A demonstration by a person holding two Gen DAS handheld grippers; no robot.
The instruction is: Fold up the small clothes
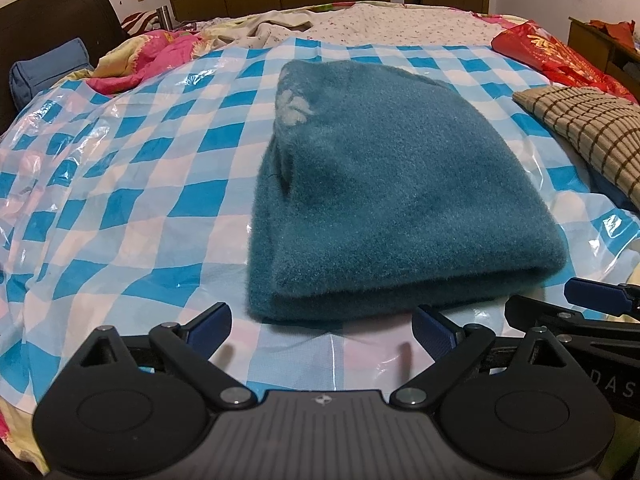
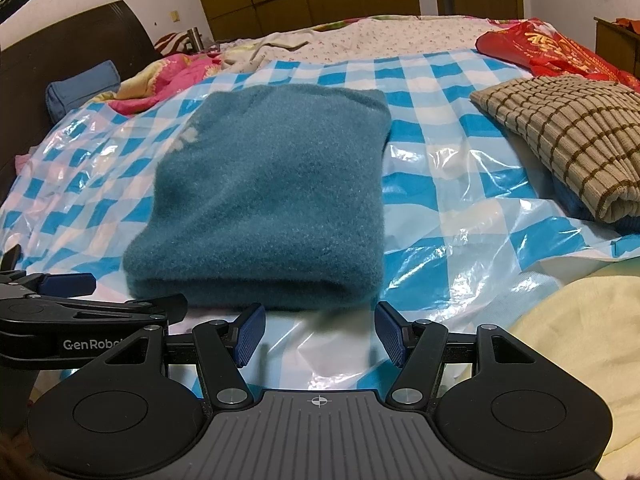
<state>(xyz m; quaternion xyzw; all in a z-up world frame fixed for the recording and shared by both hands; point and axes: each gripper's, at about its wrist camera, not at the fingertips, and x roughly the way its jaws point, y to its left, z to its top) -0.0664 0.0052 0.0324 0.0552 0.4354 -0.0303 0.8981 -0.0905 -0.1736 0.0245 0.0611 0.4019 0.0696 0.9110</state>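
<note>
Squarely in the middle of a blue-and-white checked plastic sheet [image 1: 132, 184] a folded teal fleece garment [image 1: 384, 200] is laid flat, its thick folded edge turned toward both cameras and a pale printed motif showing near its far left corner. The sheet is spread over a bed, and it is crinkled and glossy to the right of the garment. The left gripper [image 1: 322, 330] is held just short of the garment's near edge, its blue-padded fingers spread wide with nothing between them. The right gripper [image 2: 320, 330] is likewise held spread and empty, just in front of the same edge, close beside the left one. A folded beige garment with brown grid lines [image 2: 568, 136] is seen on the right, well apart from the teal one. Farther back, a red printed bag [image 2: 540, 48], a pink floral quilt [image 1: 160, 52] and a blue bolster [image 1: 48, 68] against the dark headboard are visible.
</note>
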